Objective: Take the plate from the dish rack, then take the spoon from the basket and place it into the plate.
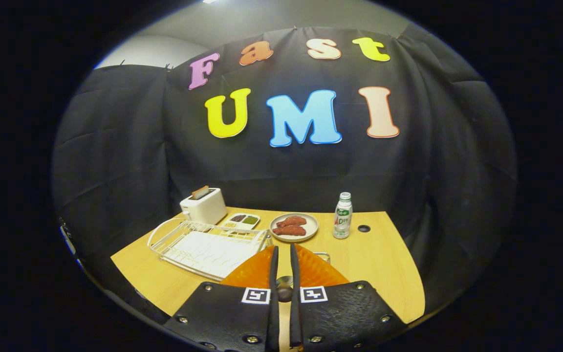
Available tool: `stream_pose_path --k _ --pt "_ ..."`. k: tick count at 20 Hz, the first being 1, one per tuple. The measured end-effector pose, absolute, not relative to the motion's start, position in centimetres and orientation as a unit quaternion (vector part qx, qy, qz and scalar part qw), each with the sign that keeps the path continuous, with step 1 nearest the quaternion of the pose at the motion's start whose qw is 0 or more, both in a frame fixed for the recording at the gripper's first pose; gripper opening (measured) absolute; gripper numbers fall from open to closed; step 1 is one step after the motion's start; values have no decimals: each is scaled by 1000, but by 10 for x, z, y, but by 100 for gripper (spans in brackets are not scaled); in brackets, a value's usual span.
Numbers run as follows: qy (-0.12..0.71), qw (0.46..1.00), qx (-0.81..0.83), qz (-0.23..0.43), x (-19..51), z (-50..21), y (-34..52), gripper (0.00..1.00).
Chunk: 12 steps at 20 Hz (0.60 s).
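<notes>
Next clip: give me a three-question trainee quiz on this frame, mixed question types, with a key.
1. True or false: the gripper is shut on the orange plate.
2. What stands nearest the bottle? A) toaster B) dish of red food C) dish rack
3. Fill in: the rack lies between the plate and the ____.

Key: 1 true: the fingers are nearly together with the plate's edge pinched between them. 2 B. 3 toaster.

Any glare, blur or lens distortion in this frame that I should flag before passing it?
Gripper view: strong fisheye bending, the table edge curves; focus stays sharp out to the bottle and toaster; no blur; slight sheen on the orange plate, which the gripper is shut on.
</notes>
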<state>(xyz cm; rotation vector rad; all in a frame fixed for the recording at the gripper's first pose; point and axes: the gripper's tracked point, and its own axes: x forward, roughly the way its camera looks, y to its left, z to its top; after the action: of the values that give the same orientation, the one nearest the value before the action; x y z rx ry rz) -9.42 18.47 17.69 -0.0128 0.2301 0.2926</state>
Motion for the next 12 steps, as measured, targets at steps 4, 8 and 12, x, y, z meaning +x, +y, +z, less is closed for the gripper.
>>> stream_pose_path --k 4,8,12 --pt "147 969 -16 199 -110 143 228 8" --pt "166 955 -32 242 -116 120 262 8" --pt "182 944 -40 272 -118 101 285 8"
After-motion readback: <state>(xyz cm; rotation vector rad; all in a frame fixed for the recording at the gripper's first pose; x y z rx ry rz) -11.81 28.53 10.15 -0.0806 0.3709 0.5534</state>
